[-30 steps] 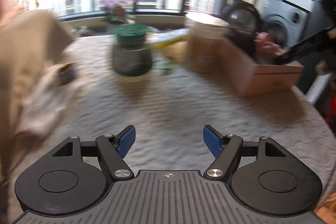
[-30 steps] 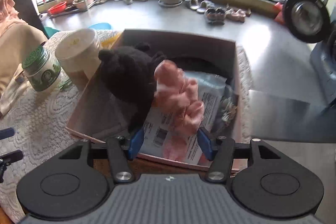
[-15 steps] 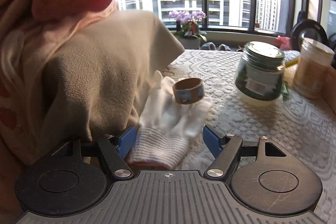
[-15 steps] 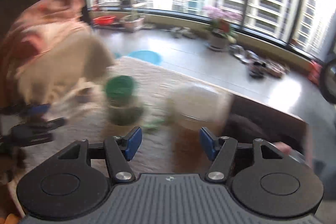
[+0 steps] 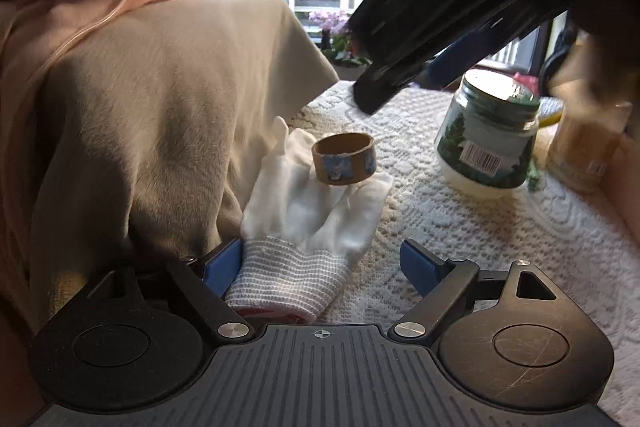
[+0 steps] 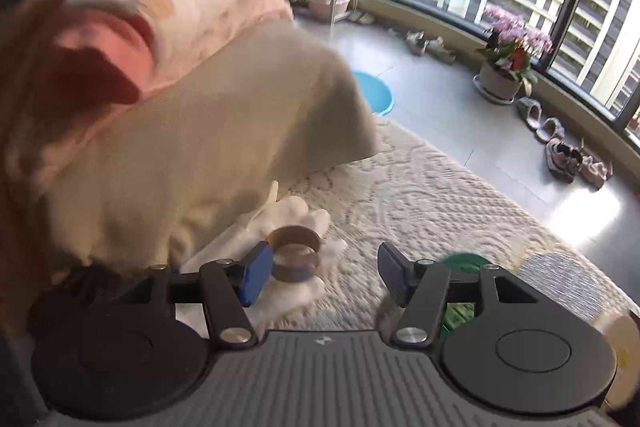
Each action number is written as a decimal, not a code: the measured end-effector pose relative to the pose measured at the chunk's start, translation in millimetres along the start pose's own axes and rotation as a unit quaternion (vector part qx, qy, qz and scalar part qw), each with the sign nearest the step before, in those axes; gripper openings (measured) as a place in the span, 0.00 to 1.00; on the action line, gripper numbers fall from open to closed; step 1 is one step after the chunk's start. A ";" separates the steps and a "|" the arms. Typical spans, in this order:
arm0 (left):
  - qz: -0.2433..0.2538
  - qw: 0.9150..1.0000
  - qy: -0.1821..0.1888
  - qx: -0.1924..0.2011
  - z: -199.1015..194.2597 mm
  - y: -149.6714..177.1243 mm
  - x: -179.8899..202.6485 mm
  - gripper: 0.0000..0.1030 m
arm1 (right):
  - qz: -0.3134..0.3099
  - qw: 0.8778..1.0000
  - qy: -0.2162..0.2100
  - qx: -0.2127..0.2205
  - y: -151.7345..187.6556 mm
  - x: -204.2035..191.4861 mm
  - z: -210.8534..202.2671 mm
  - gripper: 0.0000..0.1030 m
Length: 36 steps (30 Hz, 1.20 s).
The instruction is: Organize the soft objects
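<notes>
the beige cloth point(image 5: 160, 115) is heaped at the counter's point(image 5: 500, 239) edge beside your white glove point(image 5: 316, 223), whose cuff sits between your left tongs point(image 5: 322, 265) as they spread wider, unpressed, a tape ring point(image 5: 344, 159) on it, while your right tongs point(image 6: 320, 275) hover released above.

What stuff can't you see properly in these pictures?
- Left wrist view: the white glove's cuff end disappears behind the left gripper's body; its jaws are opening around the cuff.
- Left wrist view: the right gripper blocks part of the window, and the tan container behind the green-lidded jar is blurred.
- Right wrist view: the pink and beige cloth pile is motion-blurred; the jar is mostly hidden behind the right gripper.
</notes>
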State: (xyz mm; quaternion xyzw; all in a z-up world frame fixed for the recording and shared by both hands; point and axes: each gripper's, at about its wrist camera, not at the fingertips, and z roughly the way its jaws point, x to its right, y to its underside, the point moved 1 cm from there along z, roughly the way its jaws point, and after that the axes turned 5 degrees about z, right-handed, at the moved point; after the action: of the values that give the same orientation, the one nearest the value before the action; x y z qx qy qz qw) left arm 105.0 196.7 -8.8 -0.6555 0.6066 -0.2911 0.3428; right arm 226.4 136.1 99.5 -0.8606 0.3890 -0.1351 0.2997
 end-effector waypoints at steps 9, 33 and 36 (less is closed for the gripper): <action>-0.043 0.998 0.053 0.016 -11.0 5.8 -18.3 0.84 | 0.013 0.997 -0.059 -0.051 -18.5 -10.3 60.0 0.57; -0.028 0.993 0.112 0.021 -31.1 8.1 -7.9 0.72 | -0.015 0.994 -0.049 -0.095 73.2 20.4 -13.3 0.40; -0.028 0.994 0.100 0.022 -28.8 7.5 -7.1 0.72 | 0.001 0.996 -0.036 -0.083 88.9 30.6 -23.1 0.40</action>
State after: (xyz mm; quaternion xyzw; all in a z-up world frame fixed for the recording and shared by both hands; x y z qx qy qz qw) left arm 76.9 200.7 2.5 -0.6318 0.6130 -0.3782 0.2865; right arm 183.5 57.7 62.4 -0.8864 0.3884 -0.0711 0.2416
